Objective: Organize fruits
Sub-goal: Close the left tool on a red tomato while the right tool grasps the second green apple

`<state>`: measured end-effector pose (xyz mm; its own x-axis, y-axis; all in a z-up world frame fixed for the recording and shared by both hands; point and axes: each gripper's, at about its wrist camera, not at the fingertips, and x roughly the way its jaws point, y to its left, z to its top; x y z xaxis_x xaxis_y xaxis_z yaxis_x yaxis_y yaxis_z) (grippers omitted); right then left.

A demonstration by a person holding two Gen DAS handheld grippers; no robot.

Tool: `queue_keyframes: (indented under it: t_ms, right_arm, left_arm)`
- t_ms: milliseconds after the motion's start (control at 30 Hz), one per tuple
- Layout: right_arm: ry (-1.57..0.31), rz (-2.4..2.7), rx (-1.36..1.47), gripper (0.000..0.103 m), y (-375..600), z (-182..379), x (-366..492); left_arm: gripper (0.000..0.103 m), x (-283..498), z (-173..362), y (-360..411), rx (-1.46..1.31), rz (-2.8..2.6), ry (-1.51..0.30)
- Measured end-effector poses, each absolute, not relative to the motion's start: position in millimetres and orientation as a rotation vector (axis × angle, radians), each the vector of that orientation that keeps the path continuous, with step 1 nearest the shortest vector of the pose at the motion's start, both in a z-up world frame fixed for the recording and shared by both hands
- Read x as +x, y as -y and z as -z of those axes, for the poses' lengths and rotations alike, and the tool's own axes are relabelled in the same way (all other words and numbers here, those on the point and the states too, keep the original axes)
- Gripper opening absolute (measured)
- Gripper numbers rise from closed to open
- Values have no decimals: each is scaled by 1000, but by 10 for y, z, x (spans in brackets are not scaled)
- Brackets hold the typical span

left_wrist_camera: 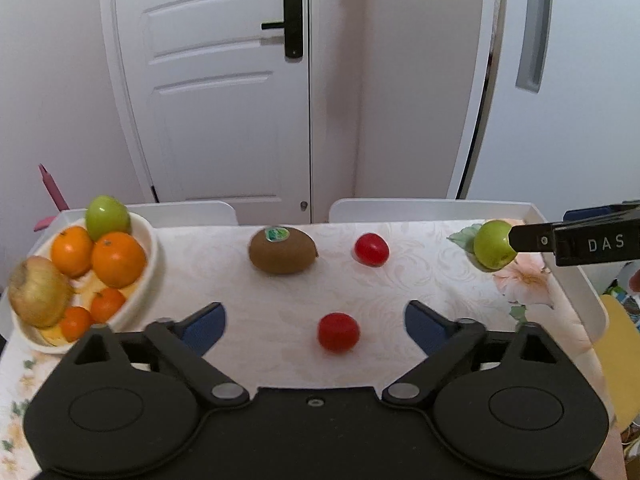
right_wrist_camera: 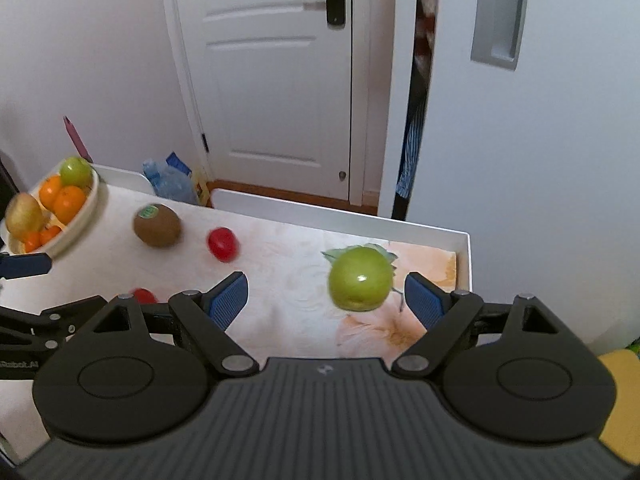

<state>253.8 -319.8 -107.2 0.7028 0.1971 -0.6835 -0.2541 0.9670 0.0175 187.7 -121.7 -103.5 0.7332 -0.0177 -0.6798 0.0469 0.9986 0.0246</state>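
I find both sets of fingers spread and empty: my left gripper [left_wrist_camera: 316, 320] has the near tomato [left_wrist_camera: 338, 331] between its tips, my right gripper [right_wrist_camera: 326, 294] the green apple [right_wrist_camera: 360, 279], both resting on the desk [left_wrist_camera: 248, 300].

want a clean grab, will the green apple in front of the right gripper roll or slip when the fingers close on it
The green apple is round and lies loose on the tablecloth, so a one-sided nudge would probably roll it. Its skin shows a bright glint, so it may be slick against the pads. It looks firm, likely fine under a squeeze from the right hand-held gripper, whose jaws stand open around it.
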Motion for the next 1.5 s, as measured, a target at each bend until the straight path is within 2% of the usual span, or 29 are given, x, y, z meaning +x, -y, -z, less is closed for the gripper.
queue_keyframes:
  t_ms: [333, 600, 667, 767, 1133, 1500]
  right_arm:
    - [-803, -280, -73, 99, 3300, 1430, 2853]
    - [-824, -295, -70, 97, 3315, 1576, 2967]
    - [-827, -300, -74, 92, 3309, 1591, 2983]
    - [-835, -305, -78, 81, 3290, 1611, 3014]
    - [-843, -255, -63, 69, 3303, 1624, 3038]
    - [-813, -258, -58, 68, 3215, 1488, 2941]
  left_arm:
    - [62, 2135, 1454, 1435, 42, -13, -816]
    - [43, 2219, 1592, 1444, 42, -36, -847]
    - [38, 2221, 1606, 1440, 43, -39, -851]
    - [38, 2213, 1611, 1437, 43, -37, -845]
    - [37, 2199, 1604, 1434, 52, -31, -851]
    - [37, 2078, 1507, 1294, 38, -42, -828]
